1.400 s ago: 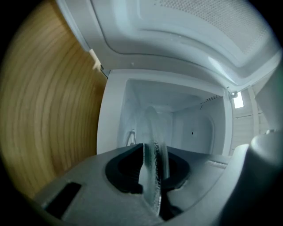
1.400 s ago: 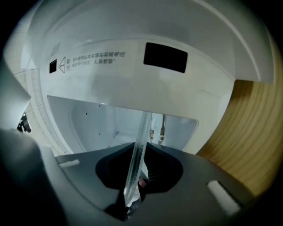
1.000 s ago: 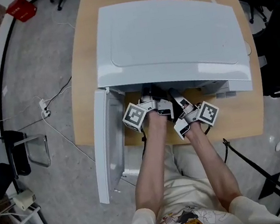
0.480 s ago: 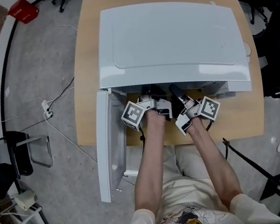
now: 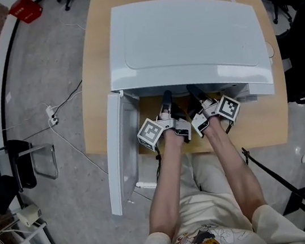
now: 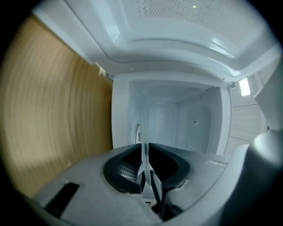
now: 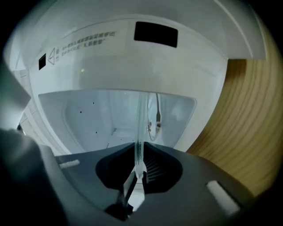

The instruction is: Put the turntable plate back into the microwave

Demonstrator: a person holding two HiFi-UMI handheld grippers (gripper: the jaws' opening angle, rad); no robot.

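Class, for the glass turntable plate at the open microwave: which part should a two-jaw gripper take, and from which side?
Take its thin near rim, coming level from the open front of the microwave. The turntable plate is a flat glass disc, edge-on to the jaws, so only the rim fits between them. The left gripper and right gripper are closing on that rim, side by side.

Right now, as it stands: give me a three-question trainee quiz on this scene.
1. True or false: the white microwave has its white door shut.
2. What sits between the jaws of the left tool and of the right tool? A) clear glass turntable plate B) metal fork C) nothing
3. What does the microwave stand on?
Key: 1 false, the door hangs open. 2 A; both tools' jaws are closing, pads on its rim. 3 the light wooden table.
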